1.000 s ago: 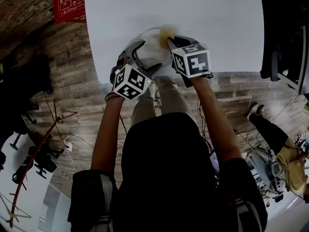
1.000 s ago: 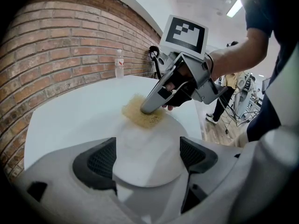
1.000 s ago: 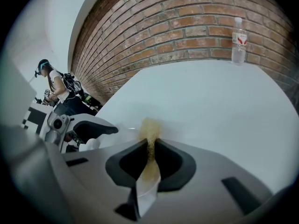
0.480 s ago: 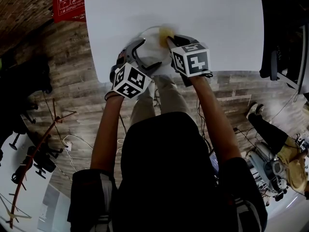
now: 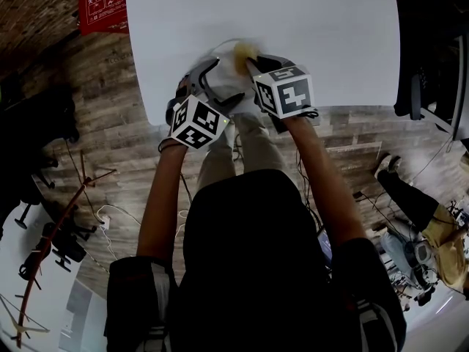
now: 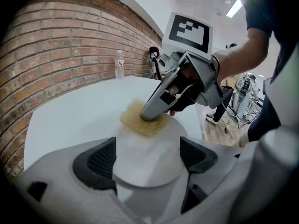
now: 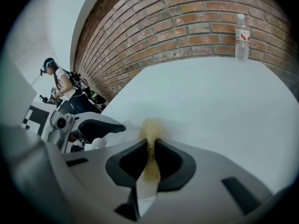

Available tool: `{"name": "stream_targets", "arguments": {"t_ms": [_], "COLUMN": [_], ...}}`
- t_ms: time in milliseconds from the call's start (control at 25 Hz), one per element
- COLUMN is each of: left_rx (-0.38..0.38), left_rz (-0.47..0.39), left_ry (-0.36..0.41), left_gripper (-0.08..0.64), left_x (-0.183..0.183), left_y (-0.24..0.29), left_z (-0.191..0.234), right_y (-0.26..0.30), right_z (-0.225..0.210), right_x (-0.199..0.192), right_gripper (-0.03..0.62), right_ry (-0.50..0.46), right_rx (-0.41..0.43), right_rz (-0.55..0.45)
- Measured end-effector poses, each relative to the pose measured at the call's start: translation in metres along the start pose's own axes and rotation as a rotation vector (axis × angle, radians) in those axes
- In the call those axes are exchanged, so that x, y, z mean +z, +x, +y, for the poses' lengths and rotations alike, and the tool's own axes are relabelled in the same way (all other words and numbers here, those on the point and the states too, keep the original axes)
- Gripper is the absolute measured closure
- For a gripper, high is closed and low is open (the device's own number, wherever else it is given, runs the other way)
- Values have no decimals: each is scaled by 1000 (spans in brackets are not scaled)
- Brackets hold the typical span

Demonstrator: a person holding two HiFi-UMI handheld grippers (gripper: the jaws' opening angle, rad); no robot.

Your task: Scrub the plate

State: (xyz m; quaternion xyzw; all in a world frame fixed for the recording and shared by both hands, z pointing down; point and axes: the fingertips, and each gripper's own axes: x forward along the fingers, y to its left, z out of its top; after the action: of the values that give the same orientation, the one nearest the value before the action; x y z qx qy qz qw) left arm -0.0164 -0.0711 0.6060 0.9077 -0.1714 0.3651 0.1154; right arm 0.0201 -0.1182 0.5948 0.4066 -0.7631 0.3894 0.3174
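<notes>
A white plate (image 6: 148, 158) lies on the white table (image 5: 322, 35) near its front edge. My left gripper (image 6: 147, 161) is shut on the plate's near rim, one jaw at each side. A yellow scrub sponge (image 6: 139, 120) rests on the plate's far part. My right gripper (image 7: 149, 160) is shut on the sponge (image 7: 150, 141), which is squeezed thin between the jaws. In the head view the sponge (image 5: 242, 50) sticks out beyond the right gripper (image 5: 249, 63), just right of the left gripper (image 5: 208, 79). The plate (image 5: 223, 73) is mostly hidden under both tools.
A clear water bottle (image 7: 242, 31) stands at the table's far side by the brick wall (image 6: 56, 45). The table's front edge (image 5: 344, 108) runs just under my hands. A person (image 7: 63, 90) stands beyond the table's left end; chairs sit at the right (image 5: 429, 72).
My right gripper has slid a little to the left across the plate with the sponge. The left gripper keeps its hold in almost the same place.
</notes>
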Motion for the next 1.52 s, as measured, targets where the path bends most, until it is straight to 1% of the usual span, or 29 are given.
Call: {"name": "stream_targets", "arguments": {"t_ms": [560,800,1520], "left_rx": [3,1,4], "left_rz": [-5,-6,-6], "left_ry": [-2,-3,-4], "left_gripper": [153,153,153], "left_x": [0,-3,-1], "left_y": [1,-2,-1], "left_z": [0,2,2], "right_y": [6,9,13], "right_z": [25,35,47], "right_x": [-9,-13,-22], "right_gripper": [546,545,546], "right_ry": [-36,-31,-42], "right_rx": [47,60,99], "right_rz": [21,28,53]}}
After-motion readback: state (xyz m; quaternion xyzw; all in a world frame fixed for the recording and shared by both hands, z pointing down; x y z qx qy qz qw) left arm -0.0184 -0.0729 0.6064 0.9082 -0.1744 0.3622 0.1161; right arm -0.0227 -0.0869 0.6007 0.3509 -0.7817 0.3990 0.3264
